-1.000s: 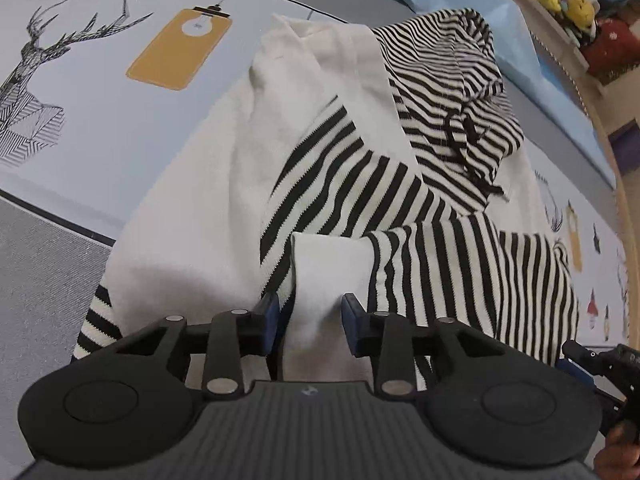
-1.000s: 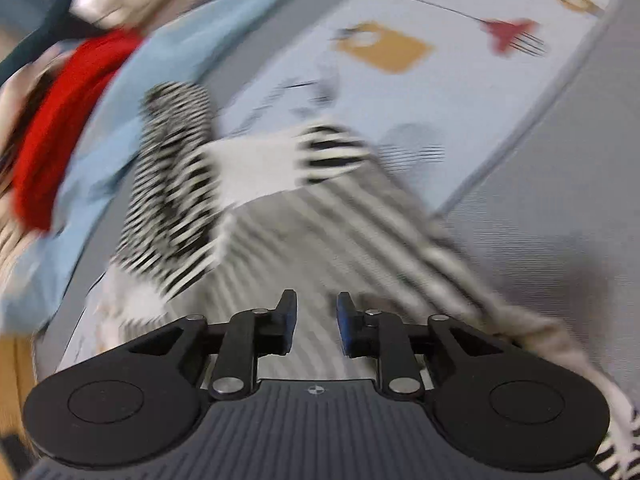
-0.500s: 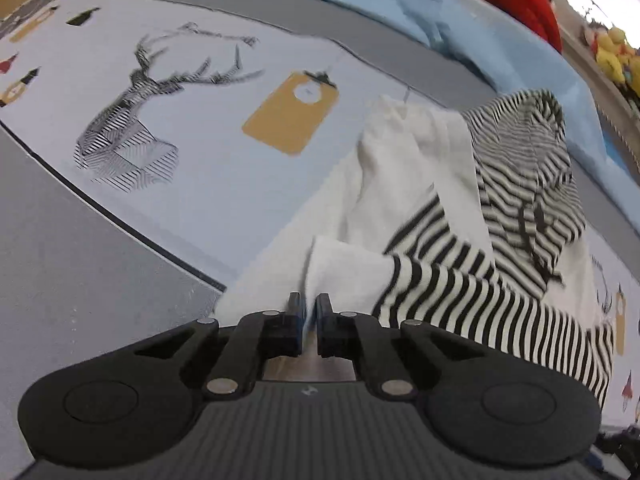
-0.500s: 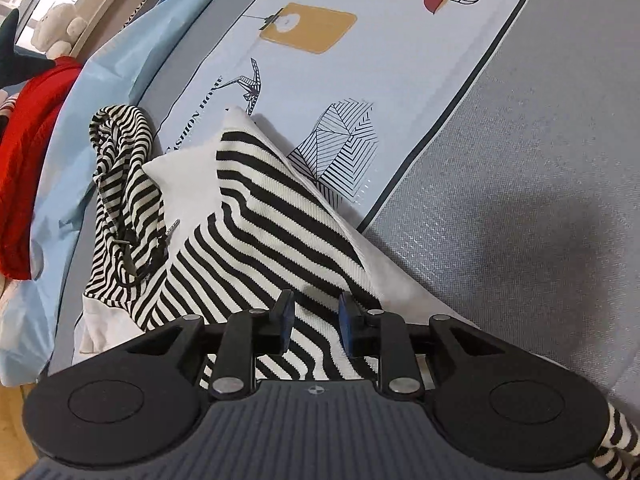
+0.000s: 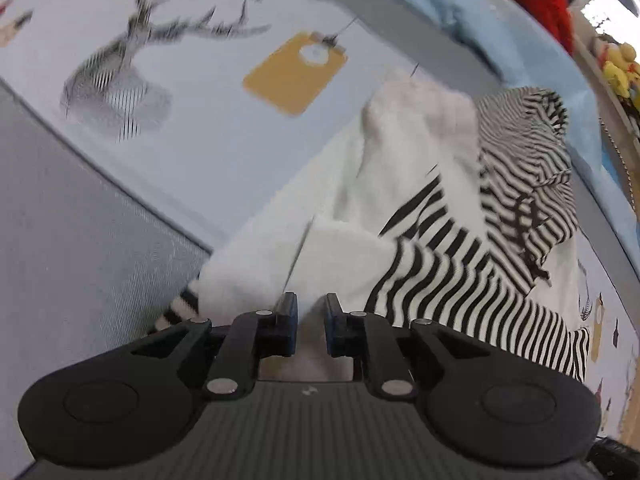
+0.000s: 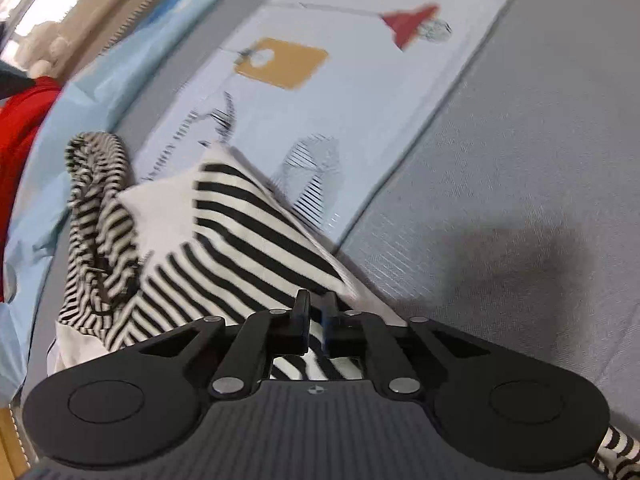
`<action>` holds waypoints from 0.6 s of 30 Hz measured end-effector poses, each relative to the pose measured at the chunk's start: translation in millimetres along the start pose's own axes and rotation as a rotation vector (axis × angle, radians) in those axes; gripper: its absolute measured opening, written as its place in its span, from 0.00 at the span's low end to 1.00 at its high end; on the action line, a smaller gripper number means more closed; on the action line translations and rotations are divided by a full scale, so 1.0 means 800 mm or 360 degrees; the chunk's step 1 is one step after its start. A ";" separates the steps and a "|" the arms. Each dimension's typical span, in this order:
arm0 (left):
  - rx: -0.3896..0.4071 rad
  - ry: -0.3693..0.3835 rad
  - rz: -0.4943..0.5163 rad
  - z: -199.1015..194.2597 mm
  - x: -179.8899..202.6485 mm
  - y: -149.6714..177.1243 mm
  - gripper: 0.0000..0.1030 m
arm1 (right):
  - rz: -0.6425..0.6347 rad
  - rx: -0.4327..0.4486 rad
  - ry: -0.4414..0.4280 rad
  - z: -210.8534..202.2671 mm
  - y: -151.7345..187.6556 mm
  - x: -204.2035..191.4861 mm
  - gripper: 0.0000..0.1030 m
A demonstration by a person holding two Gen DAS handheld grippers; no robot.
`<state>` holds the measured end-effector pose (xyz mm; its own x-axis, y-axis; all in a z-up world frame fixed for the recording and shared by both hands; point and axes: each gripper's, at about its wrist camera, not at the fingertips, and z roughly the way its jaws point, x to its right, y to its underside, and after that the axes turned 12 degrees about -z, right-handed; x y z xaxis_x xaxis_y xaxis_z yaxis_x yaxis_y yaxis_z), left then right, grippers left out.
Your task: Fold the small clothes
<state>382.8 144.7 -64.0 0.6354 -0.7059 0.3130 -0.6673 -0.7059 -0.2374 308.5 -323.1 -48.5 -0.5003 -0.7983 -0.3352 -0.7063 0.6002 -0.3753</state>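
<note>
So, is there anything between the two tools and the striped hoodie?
Nothing visible. The left tool has white cloth of the striped hoodie between its fingers, which have just opened slightly. The right tool has just closed on a striped fold.

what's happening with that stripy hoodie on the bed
A person is folding a small black-and-white striped hoodie on a printed bedspread, one handheld gripper in each hand. The left gripper has white fabric at the near edge between its jaws. The right gripper has just been closing on a striped part. The hood lies at the far end, and the fold is only partly done.
</note>
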 end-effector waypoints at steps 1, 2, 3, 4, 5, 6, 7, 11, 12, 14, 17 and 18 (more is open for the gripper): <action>0.0032 0.0020 0.0024 -0.006 0.004 0.000 0.15 | -0.0031 0.0022 -0.0023 -0.003 0.000 -0.005 0.12; 0.0051 0.0036 0.0046 -0.009 0.008 0.001 0.17 | -0.0074 0.0033 -0.0055 -0.005 0.001 -0.011 0.12; 0.0058 0.0045 0.0064 -0.010 0.010 0.002 0.21 | -0.0107 0.0033 -0.0084 -0.005 0.001 -0.016 0.14; 0.0047 0.0046 0.0074 -0.007 0.011 0.003 0.24 | -0.0117 0.0027 -0.0101 -0.004 0.001 -0.018 0.16; 0.0013 0.0039 0.0073 -0.002 0.011 0.004 0.27 | -0.0097 0.0007 -0.0111 -0.001 0.002 -0.017 0.16; -0.0043 0.0034 0.0055 0.005 0.009 0.006 0.27 | -0.0053 -0.0039 -0.0121 0.005 0.003 -0.012 0.17; -0.0094 0.0030 0.0030 0.011 0.004 0.007 0.27 | 0.0014 -0.0100 -0.0120 0.014 0.005 -0.004 0.17; -0.0039 -0.0019 0.0080 0.008 0.007 0.011 0.30 | 0.0100 -0.0164 -0.0115 0.024 0.007 0.011 0.13; -0.0002 -0.0018 0.0120 0.003 0.012 0.012 0.33 | 0.0051 -0.0137 -0.0100 0.018 0.006 0.005 0.15; 0.0036 -0.0006 0.0189 -0.004 0.020 0.017 0.39 | -0.0088 -0.0062 -0.0076 0.006 0.003 -0.011 0.19; 0.0046 -0.0011 0.0260 -0.006 0.029 0.024 0.40 | -0.0304 -0.0039 -0.0133 -0.002 0.004 -0.036 0.27; 0.0041 -0.0006 0.0270 -0.005 0.031 0.026 0.40 | -0.0377 -0.0042 -0.0146 -0.003 0.005 -0.044 0.28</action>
<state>383.1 112.5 -57.6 0.5158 -0.8153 0.2629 -0.7550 -0.5777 -0.3102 322.1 -292.8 -36.1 -0.2727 -0.9080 -0.3181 -0.8117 0.3946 -0.4306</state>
